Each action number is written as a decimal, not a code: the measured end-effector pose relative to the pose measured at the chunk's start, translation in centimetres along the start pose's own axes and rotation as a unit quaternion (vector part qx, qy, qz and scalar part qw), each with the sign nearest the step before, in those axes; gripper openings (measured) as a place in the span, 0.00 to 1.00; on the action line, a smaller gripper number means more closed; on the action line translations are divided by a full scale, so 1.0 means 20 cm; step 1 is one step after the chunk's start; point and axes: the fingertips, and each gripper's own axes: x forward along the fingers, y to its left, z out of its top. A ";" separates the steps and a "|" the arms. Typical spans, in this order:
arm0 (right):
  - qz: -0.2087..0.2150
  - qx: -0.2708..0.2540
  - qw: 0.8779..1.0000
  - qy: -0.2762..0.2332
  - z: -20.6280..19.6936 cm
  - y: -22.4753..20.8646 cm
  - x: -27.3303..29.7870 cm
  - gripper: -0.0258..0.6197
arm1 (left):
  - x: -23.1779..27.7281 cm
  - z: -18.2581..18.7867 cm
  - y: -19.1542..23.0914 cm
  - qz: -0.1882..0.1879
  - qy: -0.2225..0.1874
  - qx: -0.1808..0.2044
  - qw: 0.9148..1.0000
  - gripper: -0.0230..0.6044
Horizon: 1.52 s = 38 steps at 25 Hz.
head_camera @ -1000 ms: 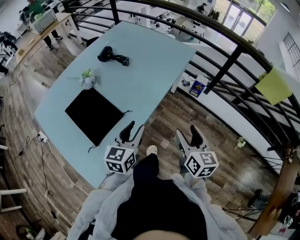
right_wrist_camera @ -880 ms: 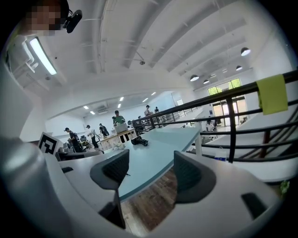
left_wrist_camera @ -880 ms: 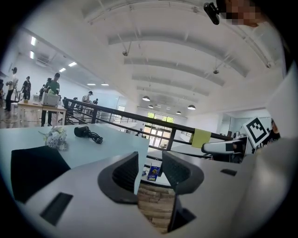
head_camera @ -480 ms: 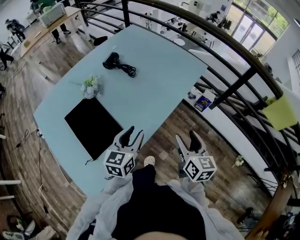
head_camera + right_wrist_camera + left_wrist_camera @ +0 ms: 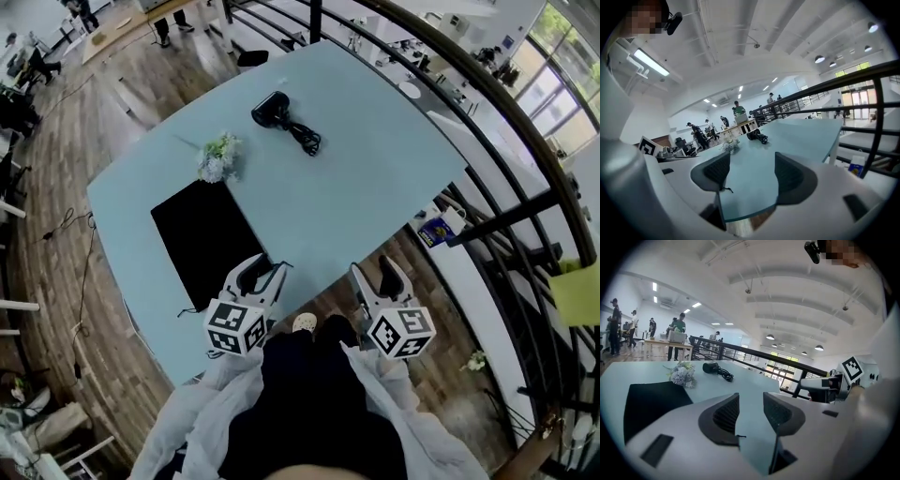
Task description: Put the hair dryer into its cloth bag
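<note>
The black hair dryer (image 5: 272, 108) lies at the far side of the light blue table (image 5: 375, 159), its cord (image 5: 306, 138) coiled beside it. It also shows far off in both gripper views: hair dryer (image 5: 711, 367), hair dryer (image 5: 753, 135). The flat black cloth bag (image 5: 206, 239) lies near the table's front left edge; bag (image 5: 649, 401). My left gripper (image 5: 261, 274) hangs open and empty over the front edge, just right of the bag's near corner. My right gripper (image 5: 375, 274) is open and empty at the table's front right edge.
A small bunch of pale flowers (image 5: 217, 157) lies between bag and hair dryer. A black railing (image 5: 506, 211) runs along the table's right side, with a blue box (image 5: 433, 232) below it. People stand at desks far back (image 5: 677, 331). Wood floor surrounds the table.
Both grippers have come forward to the table's front edge. The table, bag and hair dryer now sit closer and more centred in the head view. Jaws look unchanged.
</note>
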 end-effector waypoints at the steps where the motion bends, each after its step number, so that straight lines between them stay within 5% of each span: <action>1: 0.012 -0.004 1.000 0.006 0.01 0.02 0.04 0.51 | -0.01 0.00 0.03 0.010 -0.002 -0.004 1.000 0.31; 7: 0.086 -0.038 0.995 0.042 0.09 0.09 0.34 0.51 | 0.02 0.05 0.20 0.079 -0.021 -0.031 0.996 0.31; 17: 0.173 -0.086 0.977 0.088 0.32 0.06 0.77 0.51 | 0.10 0.16 0.39 0.192 -0.056 -0.086 0.976 0.31; 32: 0.223 -0.133 0.960 0.102 0.60 -0.05 1.23 0.54 | 0.28 0.25 0.53 0.273 -0.073 -0.114 0.953 0.31; 38: 0.230 -0.144 0.959 0.087 0.76 -0.04 1.45 0.58 | 0.39 0.32 0.58 0.282 -0.079 -0.113 0.950 0.31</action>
